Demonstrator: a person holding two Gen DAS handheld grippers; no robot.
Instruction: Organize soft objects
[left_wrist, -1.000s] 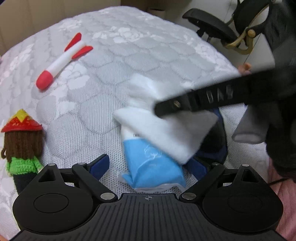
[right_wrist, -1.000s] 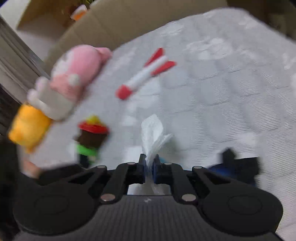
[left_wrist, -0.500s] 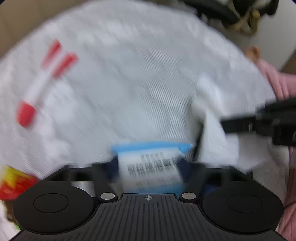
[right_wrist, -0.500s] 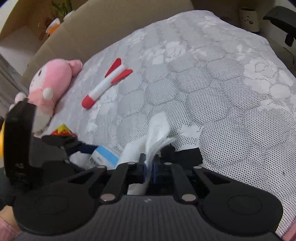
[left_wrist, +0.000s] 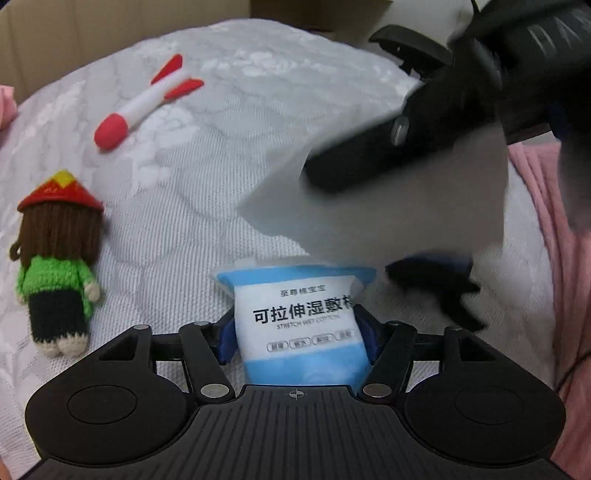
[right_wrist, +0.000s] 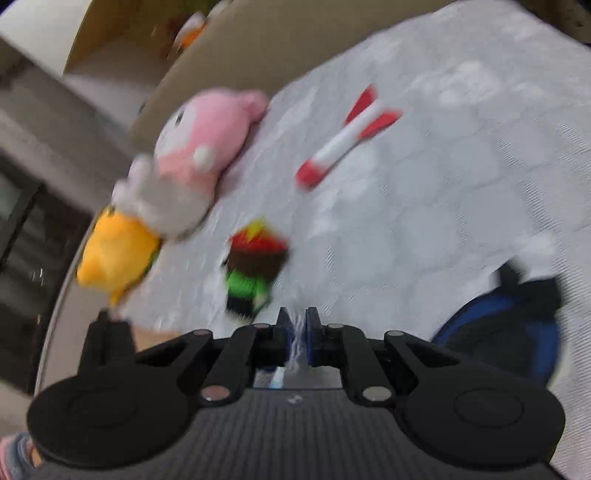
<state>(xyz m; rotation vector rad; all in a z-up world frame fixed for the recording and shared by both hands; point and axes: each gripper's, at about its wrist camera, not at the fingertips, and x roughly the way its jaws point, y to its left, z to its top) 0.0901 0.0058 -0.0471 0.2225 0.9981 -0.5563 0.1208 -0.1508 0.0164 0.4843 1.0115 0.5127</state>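
A blue and white wipes pack (left_wrist: 303, 325) stands between the blue pads of my left gripper (left_wrist: 295, 332). The pads press its sides while the jaws are opening. Above it hangs a white sheet (left_wrist: 388, 221), blurred, with my right gripper (left_wrist: 325, 173) shut on its upper edge. In the right wrist view the right gripper (right_wrist: 295, 321) has its fingers almost together with a thin white strip between them. A red and white rocket toy (left_wrist: 144, 107) and a knitted doll (left_wrist: 59, 266) lie on the bed to the left.
The quilted grey bed cover (left_wrist: 258, 129) carries everything. A pink plush (right_wrist: 199, 155) and a yellow plush (right_wrist: 114, 251) lie at the bed's left edge. A blue and black object (right_wrist: 509, 321) sits to the right. Pink fabric (left_wrist: 554, 258) borders the right side.
My left gripper has closed on the wipes pack, which lay flat between open fingers before. The right gripper has pulled the white sheet up and away to the right.
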